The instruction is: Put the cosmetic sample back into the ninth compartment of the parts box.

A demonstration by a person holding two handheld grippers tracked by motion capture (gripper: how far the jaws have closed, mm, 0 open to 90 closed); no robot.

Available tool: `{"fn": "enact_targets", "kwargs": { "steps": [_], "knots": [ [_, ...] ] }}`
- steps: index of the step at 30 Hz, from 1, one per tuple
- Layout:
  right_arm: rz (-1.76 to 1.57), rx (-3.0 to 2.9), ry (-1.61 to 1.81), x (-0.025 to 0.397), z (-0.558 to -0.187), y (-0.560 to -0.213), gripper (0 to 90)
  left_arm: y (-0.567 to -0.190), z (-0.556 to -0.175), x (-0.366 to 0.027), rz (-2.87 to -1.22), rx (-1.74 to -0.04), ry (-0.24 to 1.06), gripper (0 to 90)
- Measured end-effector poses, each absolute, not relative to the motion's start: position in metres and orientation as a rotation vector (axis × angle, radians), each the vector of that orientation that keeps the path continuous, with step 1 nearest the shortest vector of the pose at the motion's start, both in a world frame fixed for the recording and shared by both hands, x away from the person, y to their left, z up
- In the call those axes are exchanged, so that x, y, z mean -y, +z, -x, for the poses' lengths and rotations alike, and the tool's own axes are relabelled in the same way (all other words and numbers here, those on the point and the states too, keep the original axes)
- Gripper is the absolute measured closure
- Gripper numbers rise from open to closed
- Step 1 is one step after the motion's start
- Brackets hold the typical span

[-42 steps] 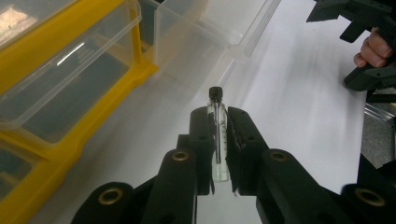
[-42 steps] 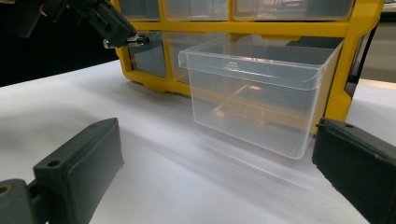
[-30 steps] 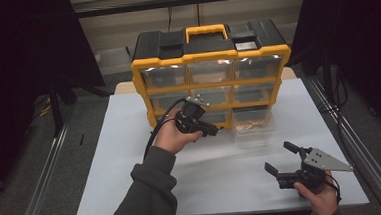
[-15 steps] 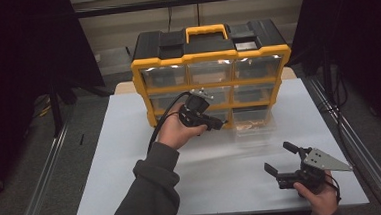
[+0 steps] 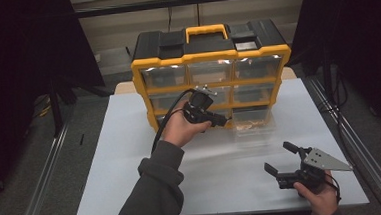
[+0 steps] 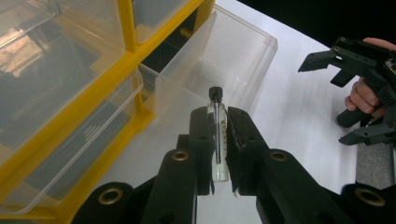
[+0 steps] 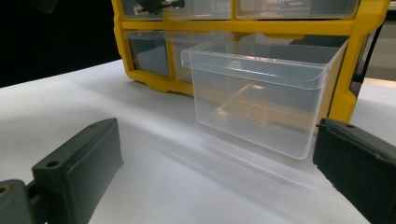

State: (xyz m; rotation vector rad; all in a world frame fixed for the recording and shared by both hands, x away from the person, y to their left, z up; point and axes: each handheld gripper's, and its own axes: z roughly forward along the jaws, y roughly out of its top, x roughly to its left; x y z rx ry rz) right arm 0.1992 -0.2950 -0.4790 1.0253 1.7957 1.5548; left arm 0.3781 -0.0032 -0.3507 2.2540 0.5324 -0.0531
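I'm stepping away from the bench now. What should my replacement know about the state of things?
Left tongs: shut on a small clear glass vial with a black cap, held above the pulled-out clear plastic drawer at the bottom right of the yellow and black organiser cabinet.
Right tongs: open, holding nothing, low over the white table.
Done: drawer opened, vial picked up.
Probably left: drop the vial in, shut the drawer.

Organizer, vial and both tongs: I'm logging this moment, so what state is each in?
Organizer: upright, lid shut.
Bottom right drawer: pulled out, empty.
Other drawers: pushed in.
Vial: capped, gripped upright.
Left tongs: shut on the vial.
Right tongs: open, holding nothing.
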Motion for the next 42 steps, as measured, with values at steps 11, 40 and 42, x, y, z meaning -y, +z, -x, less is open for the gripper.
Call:
{"fn": "enact_targets", "kwargs": {
  "steps": [11,40,42],
  "knots": [
    [-1.031,-1.794,1.557,0.295,-0.199,-0.479,0.5,-0.352,-0.380,0.015,-2.262,-0.519,-0.041,81.3],
    [-1.032,-1.796,1.567,0.295,-0.200,-0.479,0.4,-0.351,-0.387,0.034,-2.266,-0.511,-0.019,81.2],
    [-1.029,-1.795,1.567,0.295,-0.200,-0.479,0.4,-0.351,-0.388,0.036,-2.267,-0.510,-0.015,81.2]
  ]
}}
